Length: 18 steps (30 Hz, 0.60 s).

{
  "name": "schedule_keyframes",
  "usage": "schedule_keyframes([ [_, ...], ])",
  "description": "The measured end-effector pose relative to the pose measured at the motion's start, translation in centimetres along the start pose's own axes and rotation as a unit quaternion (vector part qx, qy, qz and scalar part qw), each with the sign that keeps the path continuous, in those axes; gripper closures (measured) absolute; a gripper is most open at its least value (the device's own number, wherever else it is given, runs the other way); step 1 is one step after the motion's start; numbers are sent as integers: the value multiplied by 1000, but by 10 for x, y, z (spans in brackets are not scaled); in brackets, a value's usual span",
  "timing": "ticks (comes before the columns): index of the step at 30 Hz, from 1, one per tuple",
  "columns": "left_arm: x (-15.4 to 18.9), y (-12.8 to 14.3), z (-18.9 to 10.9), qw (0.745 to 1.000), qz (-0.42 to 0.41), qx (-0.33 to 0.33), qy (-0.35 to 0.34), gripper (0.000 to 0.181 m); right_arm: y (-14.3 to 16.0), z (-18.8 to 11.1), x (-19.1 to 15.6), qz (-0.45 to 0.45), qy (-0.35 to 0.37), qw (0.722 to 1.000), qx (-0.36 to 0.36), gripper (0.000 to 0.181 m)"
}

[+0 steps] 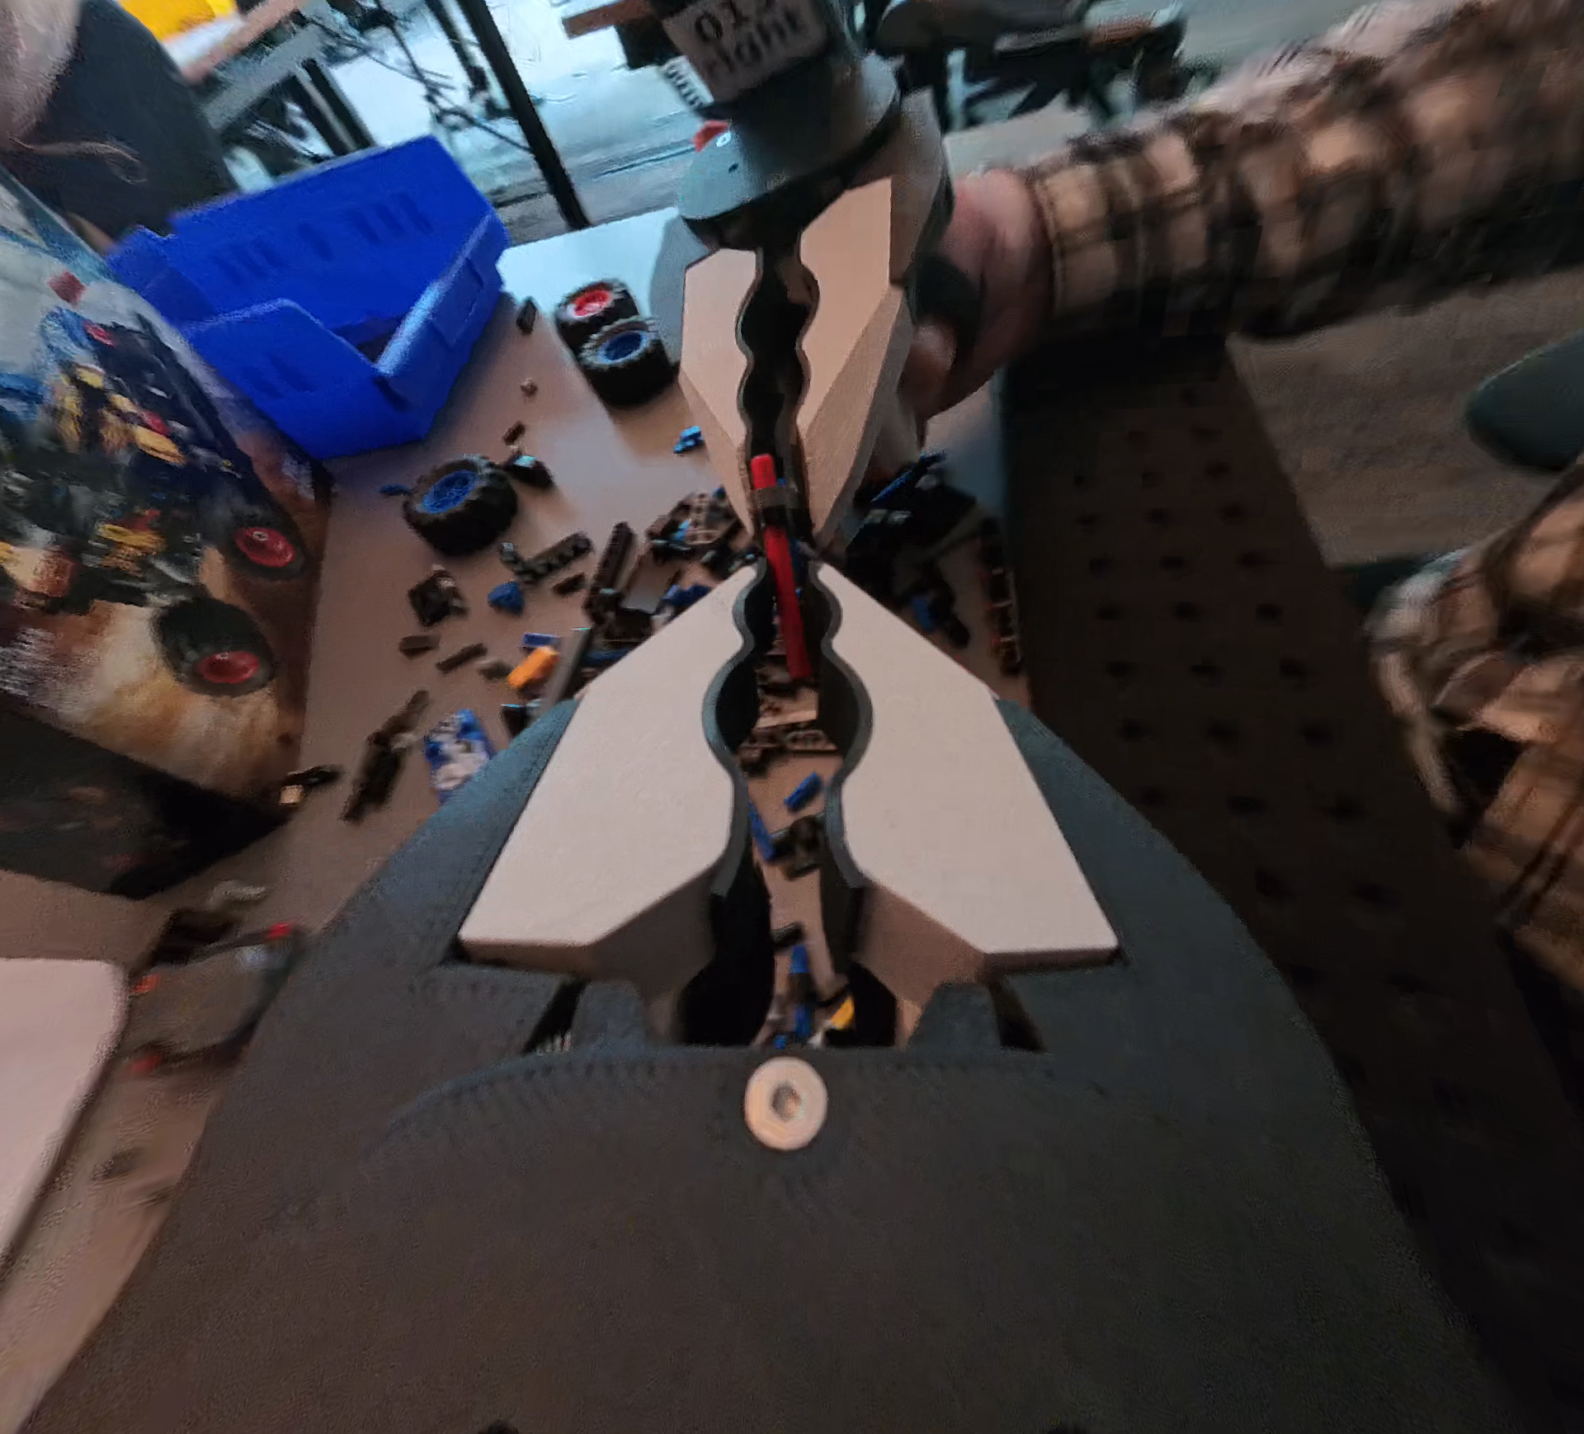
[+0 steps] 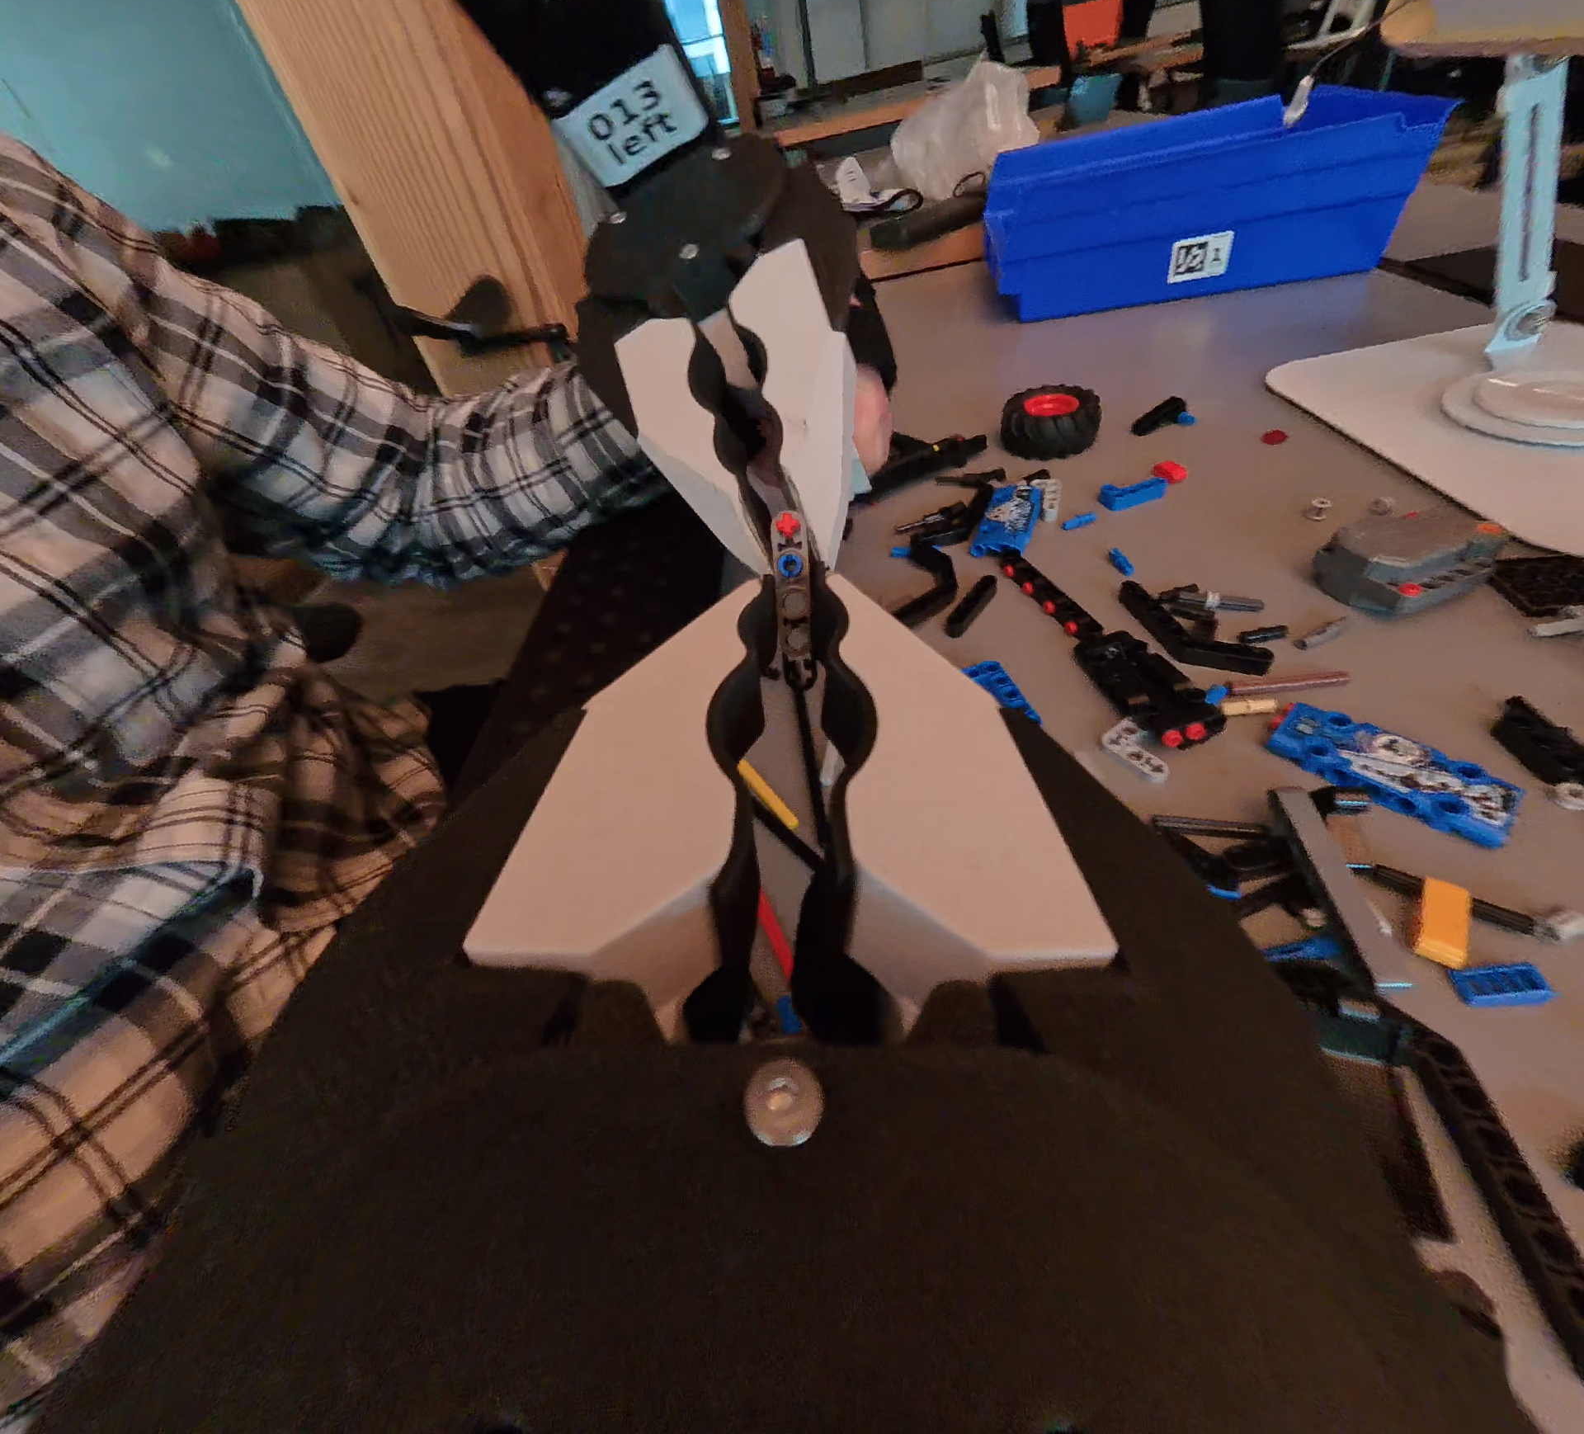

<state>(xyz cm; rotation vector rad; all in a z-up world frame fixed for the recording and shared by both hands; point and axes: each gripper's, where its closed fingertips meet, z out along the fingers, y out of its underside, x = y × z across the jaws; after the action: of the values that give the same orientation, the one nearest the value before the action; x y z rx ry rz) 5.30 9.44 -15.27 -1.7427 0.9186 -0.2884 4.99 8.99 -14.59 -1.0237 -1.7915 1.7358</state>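
Observation:
My left gripper [image 1: 787, 574] is shut on a thin red axle [image 1: 793, 638] that runs up between its fingertips. My right gripper [image 1: 784, 523] comes in from above, tip to tip with the left. It is shut on a small grey beam with holes [image 2: 795, 621], which shows edge-on in the left wrist view [image 1: 774, 497]. In the right wrist view my right gripper [image 2: 793, 583] holds the beam upright, and the left gripper [image 2: 789, 544] meets it from above. The red axle's end [image 2: 787, 527] sits in the beam's top hole, with a blue pin [image 2: 790, 564] in the hole below.
Several loose black and blue building parts [image 2: 1157, 664] lie on the grey table [image 2: 1286, 381], with tyres [image 1: 463, 501] [image 2: 1050, 420]. Blue bins [image 1: 343, 330] [image 2: 1200, 201] stand behind. A printed toy box [image 1: 129, 536] is at left. A grey motor block [image 2: 1406, 561], a white lamp base [image 2: 1414, 407] and plaid sleeves [image 2: 257, 450] are near.

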Motion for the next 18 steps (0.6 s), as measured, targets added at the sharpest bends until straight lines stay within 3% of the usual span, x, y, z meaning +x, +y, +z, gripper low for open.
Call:
schedule_keyframes([
  [6, 0, -19, 0, 991, -97, 86, 38, 176, -7, -2, -5, 14, -15, 999, 24, 176],
  [11, -2, -25, 2, 988, -109, 108, 29, 178, -13, -6, -5, 9, -13, 999, 40, 176],
  [18, 2, -14, 2, 998, -27, 51, 10, 178, -9, -4, -5, -38, 13, 999, 19, 177],
])
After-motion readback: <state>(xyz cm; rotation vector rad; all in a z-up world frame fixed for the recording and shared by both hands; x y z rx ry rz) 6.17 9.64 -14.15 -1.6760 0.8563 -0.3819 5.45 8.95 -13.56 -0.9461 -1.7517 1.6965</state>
